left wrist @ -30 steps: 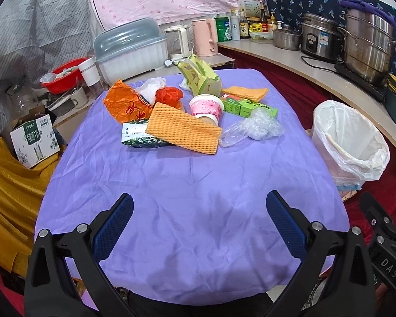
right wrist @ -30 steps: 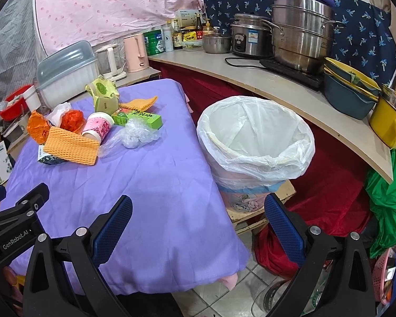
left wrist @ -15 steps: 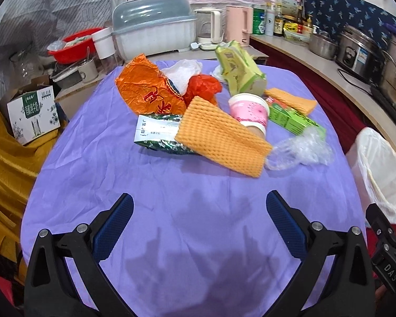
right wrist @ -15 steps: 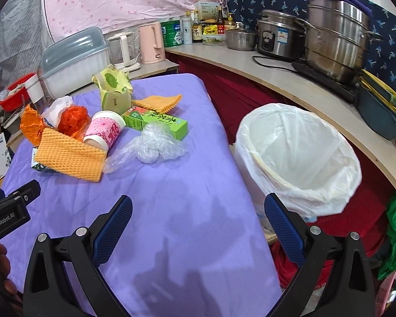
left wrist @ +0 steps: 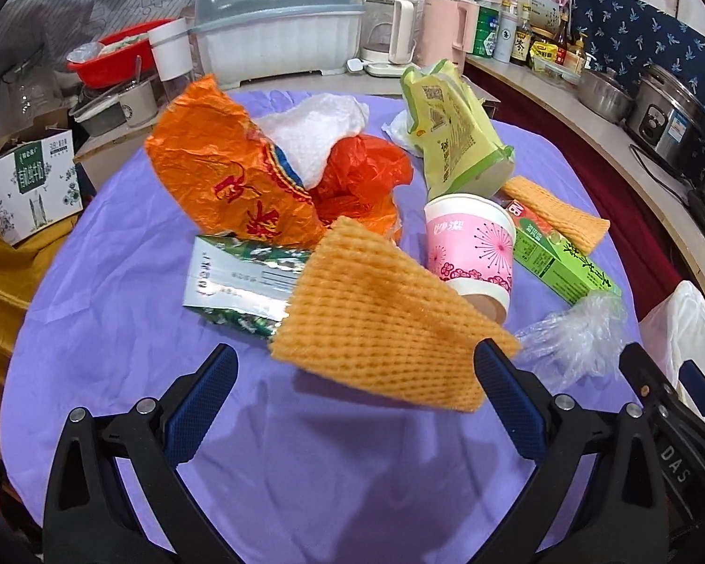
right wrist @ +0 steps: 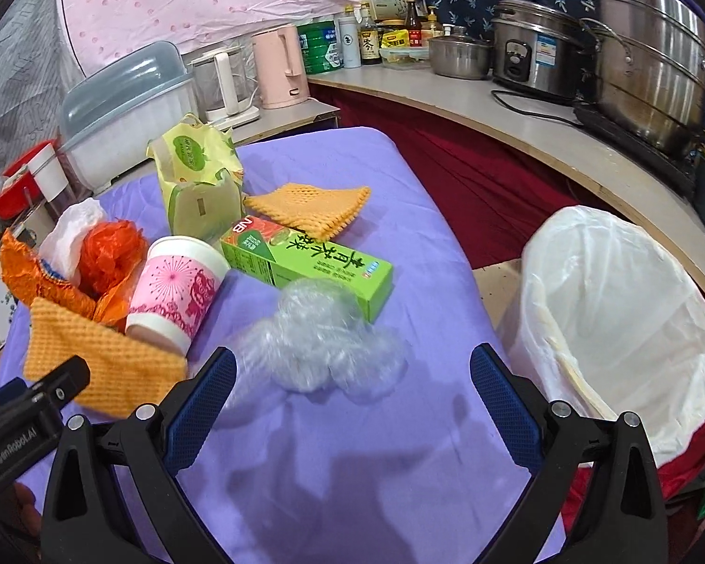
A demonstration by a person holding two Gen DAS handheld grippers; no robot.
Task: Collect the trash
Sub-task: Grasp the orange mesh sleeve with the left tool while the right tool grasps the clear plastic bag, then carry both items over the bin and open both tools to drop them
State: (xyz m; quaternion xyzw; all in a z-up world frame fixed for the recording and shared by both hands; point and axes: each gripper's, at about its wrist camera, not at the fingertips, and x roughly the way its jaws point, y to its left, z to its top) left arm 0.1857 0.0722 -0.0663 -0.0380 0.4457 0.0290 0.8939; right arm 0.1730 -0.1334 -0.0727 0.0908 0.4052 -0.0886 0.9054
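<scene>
Trash lies on a purple-covered table [left wrist: 117, 329]: an orange foam net [left wrist: 380, 324], a pink paper cup [left wrist: 470, 249], an orange wrapper [left wrist: 221, 183], a silver-green packet [left wrist: 239, 277], a green box [right wrist: 305, 263], a yellow-green bag [right wrist: 197, 174] and crumpled clear plastic [right wrist: 319, 343]. My left gripper [left wrist: 352, 399] is open, its fingers on either side of the near end of the foam net. My right gripper [right wrist: 352, 395] is open just short of the clear plastic. A white-lined bin [right wrist: 625, 324] stands right of the table.
A second orange foam net [right wrist: 310, 204] lies behind the green box. A covered dish rack [left wrist: 277, 28], kettles and bottles stand behind the table. Pots and a rice cooker [right wrist: 536, 51] sit on the curved counter at right. A cardboard box [left wrist: 28, 183] is at left.
Both grippers have moved forward over the table toward the trash. The left has come up to the orange foam net, the right up to the clear plastic. Both stay open.
</scene>
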